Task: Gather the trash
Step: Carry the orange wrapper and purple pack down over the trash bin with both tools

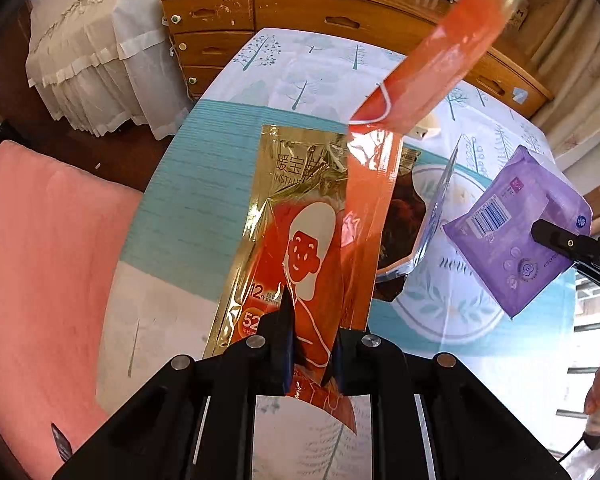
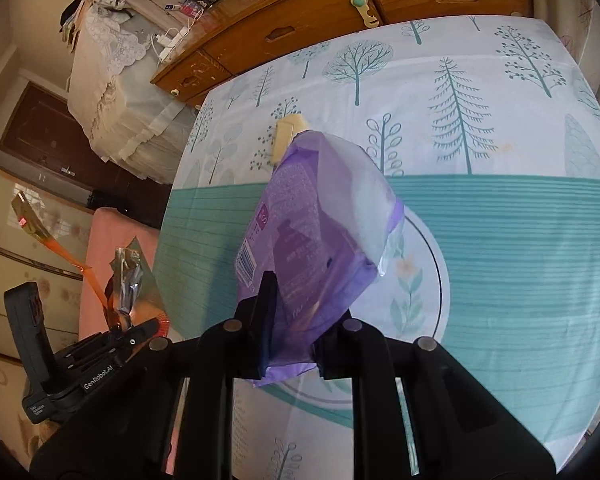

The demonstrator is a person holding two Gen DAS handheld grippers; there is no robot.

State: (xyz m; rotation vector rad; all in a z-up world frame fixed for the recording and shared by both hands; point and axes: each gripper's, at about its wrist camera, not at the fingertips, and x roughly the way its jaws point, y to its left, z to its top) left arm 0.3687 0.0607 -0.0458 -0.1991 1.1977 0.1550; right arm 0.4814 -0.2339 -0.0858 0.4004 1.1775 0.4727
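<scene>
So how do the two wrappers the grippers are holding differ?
The gold-and-orange packet in the left gripper is long, flat and shiny, with a cartoon figure printed on it. The purple pack in the right gripper is shorter, puffier, duller, and carries a barcode. Both are pinched at one end, lifted off the tablecloth.

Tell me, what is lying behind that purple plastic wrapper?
Behind the purple plastic wrapper, a small cream-coloured block lies on the tree-patterned tablecloth. The wrapper covers the block's lower end, so its full shape stays hidden.
</scene>
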